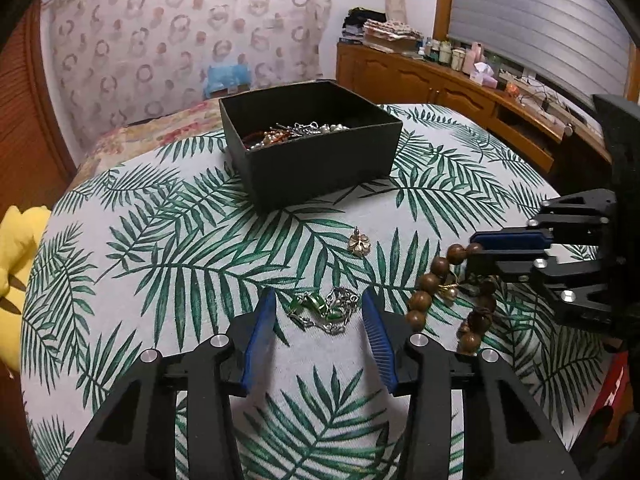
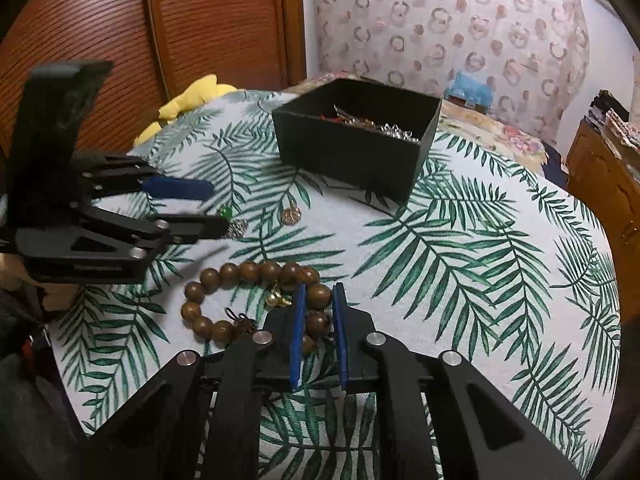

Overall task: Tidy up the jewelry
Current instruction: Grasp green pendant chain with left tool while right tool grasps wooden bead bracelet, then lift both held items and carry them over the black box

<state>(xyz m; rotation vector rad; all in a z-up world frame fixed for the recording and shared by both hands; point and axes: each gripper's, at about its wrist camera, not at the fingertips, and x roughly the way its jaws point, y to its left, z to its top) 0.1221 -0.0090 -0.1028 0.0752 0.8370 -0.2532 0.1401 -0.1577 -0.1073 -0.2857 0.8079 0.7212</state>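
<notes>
A black jewelry box (image 1: 312, 148) holding several pieces stands at the far side of the leaf-print table; it also shows in the right wrist view (image 2: 356, 148). My left gripper (image 1: 318, 312) is open, its fingers on either side of a green-and-silver chain bracelet (image 1: 324, 312) lying on the cloth. My right gripper (image 2: 319, 296) is shut on a wooden bead bracelet (image 2: 248, 272), pinching one bead; the bracelet rests on the table (image 1: 436, 276). A small flower earring (image 1: 359, 242) lies between the bracelets and the box, and shows in the right wrist view (image 2: 291, 216).
The table has a leaf-print cloth (image 1: 160, 248). A yellow plush (image 1: 16, 248) sits off its left edge. A wooden cabinet (image 1: 460, 84) with clutter stands at the right, a wooden sliding door (image 2: 120, 20) behind the left gripper.
</notes>
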